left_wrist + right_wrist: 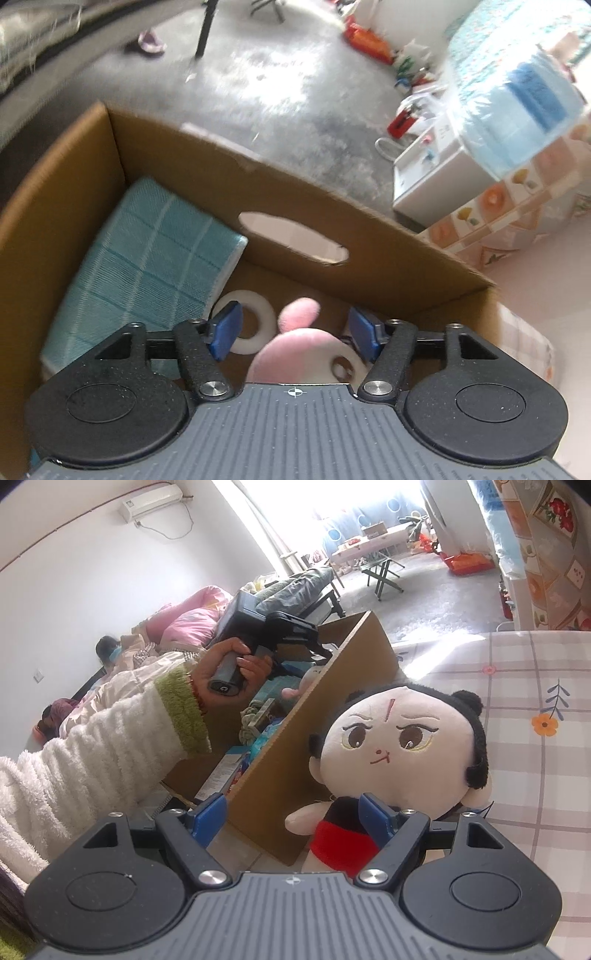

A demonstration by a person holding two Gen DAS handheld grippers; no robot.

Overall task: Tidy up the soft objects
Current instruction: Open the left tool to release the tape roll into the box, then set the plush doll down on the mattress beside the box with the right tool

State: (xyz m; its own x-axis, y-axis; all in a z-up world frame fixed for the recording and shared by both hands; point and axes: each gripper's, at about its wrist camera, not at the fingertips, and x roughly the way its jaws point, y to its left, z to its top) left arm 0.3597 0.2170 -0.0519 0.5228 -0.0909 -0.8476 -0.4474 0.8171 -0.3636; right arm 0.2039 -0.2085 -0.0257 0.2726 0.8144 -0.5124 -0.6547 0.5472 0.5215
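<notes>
**Clerk:** Logging item one: pink plush toy (295,343), inside the cardboard box (369,236), directly under the left gripper (293,328). Jaws apart, blue pads clear of the plush on both sides; not gripping it. Judged step: deposit into the box, release stage.

**Checker:** Other box contents?

**Clerk:** Folded teal checked cloth (147,251) at ten o'clock of the plush, leaning on the box wall; a white ring (255,321) just beside it on the box floor.

**Checker:** Item two?

**Clerk:** Black-haired doll (402,746), red shorts, outside the box, leaning against its outer wall on the checked bedsheet (535,775). Right gripper (295,819) open, doll's body beside its right pad at three o'clock, not clamped.

**Checker:** Next move?

**Clerk:** Probably lift the left gripper clear of the rim, then centre the right jaws on the doll's torso and close; soft filling will give, so a deep bite is wise.

**Checker:** Room?

**Clerk:** Grey concrete floor (280,103) at twelve o'clock, a white low cabinet (436,177) at two o'clock, wall air conditioner (151,498) at eleven o'clock.
</notes>
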